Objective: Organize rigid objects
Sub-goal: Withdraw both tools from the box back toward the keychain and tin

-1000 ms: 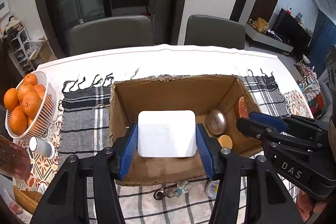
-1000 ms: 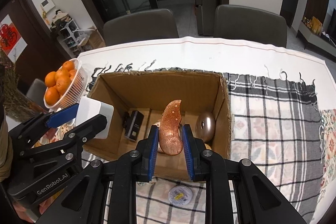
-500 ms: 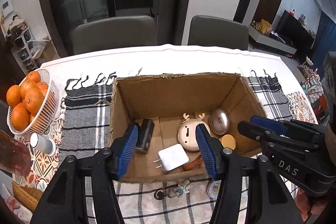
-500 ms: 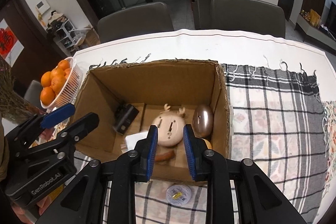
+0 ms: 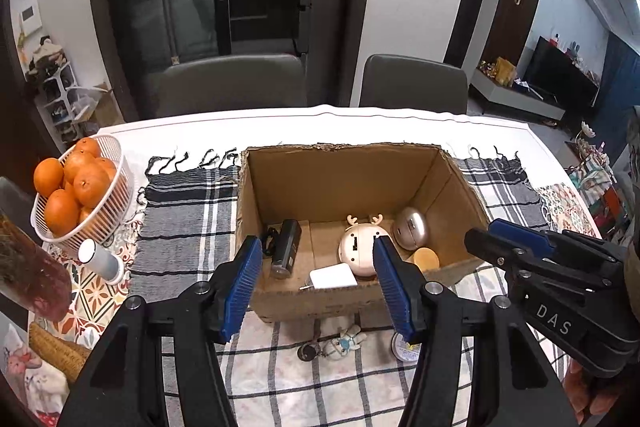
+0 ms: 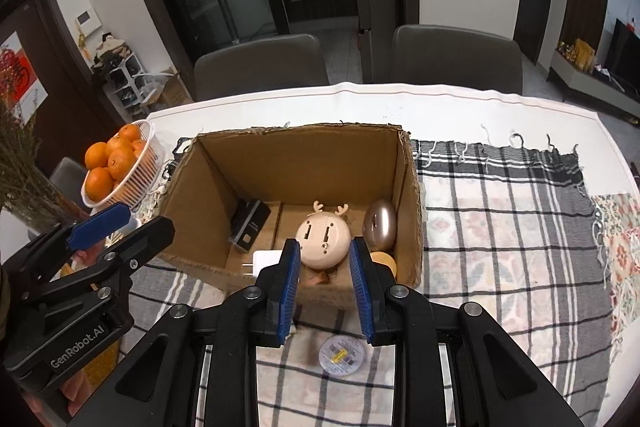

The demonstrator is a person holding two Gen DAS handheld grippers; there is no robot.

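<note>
Currently | left hand-held gripper spread, empty; right hand-held gripper narrowly parted, empty | round tin on worktop before cardboard box | we descend squarely, pinch its rim.

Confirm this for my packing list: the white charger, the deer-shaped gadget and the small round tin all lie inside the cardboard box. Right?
Not quite. The white charger and the deer-shaped gadget are inside the cardboard box, but the small round tin lies outside it, on the checked cloth in front of the box. The right wrist view shows it plainly.
</note>
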